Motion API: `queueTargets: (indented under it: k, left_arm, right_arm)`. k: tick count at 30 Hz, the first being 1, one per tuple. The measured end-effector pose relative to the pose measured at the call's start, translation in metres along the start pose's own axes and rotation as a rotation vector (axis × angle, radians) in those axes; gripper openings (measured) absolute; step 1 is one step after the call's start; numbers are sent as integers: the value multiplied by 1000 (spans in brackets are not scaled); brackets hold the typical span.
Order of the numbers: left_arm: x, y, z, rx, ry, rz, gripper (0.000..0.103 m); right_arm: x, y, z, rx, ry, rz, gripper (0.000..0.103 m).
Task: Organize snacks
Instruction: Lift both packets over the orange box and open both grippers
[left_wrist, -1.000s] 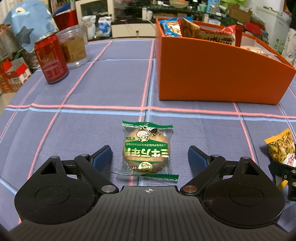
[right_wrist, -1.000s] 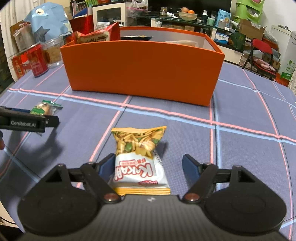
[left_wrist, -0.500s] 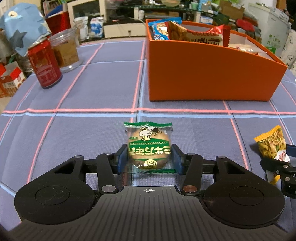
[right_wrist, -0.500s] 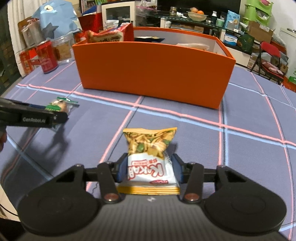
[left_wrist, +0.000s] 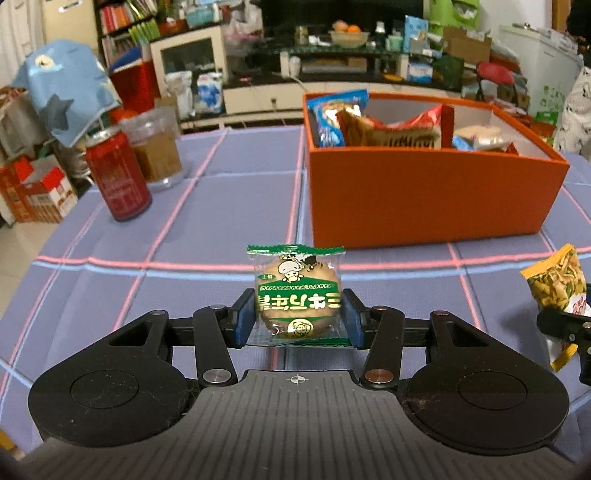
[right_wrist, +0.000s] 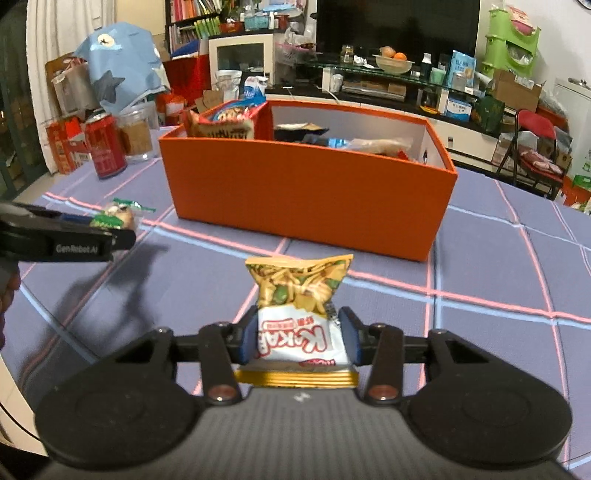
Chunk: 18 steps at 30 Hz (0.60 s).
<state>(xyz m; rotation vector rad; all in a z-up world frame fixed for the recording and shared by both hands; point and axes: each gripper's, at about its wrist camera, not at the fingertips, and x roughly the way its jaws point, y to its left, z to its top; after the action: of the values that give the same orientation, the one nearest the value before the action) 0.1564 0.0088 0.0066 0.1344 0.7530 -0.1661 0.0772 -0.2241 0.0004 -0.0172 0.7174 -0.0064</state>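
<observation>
Left wrist view shows the left gripper clamped on a green-wrapped biscuit, its blue pads pressing both sides of the packet. Its jaws have just been closing, and the packet sits between them. Right wrist view tells the same of the right gripper: closed narrow on a yellow-and-white noodle snack bag, which bulges above the pads.

Both packets seem clear of the checked tablecloth — the pick-up looks done and the carry is in hand. The orange box stands ahead of both grippers, near but apart, with a divider and other packets already inside.

Next, I judge, each packet must go up over the front wall and into a compartment. The left one is crowded with upright bags, so the biscuit needs a gap — and neither grip should slacken before the rim is cleared. A red can and a clear jar stand well to the left.
</observation>
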Motion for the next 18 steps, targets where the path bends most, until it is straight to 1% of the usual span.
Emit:
queueTargets:
  k: [7,13,18]
  left_arm:
    - [-22,-11,8,19,-71,-19,11]
    - [-30,-17,13,18,-76,-61,11]
    - [-45,-20,21,13,-122,-72,11]
  right_arm:
    - [-16,-3,12,29,-64,7,46]
    - [-14,2,16,27,-57,10,46]
    - [-20,5,22,38,-81,21,46]
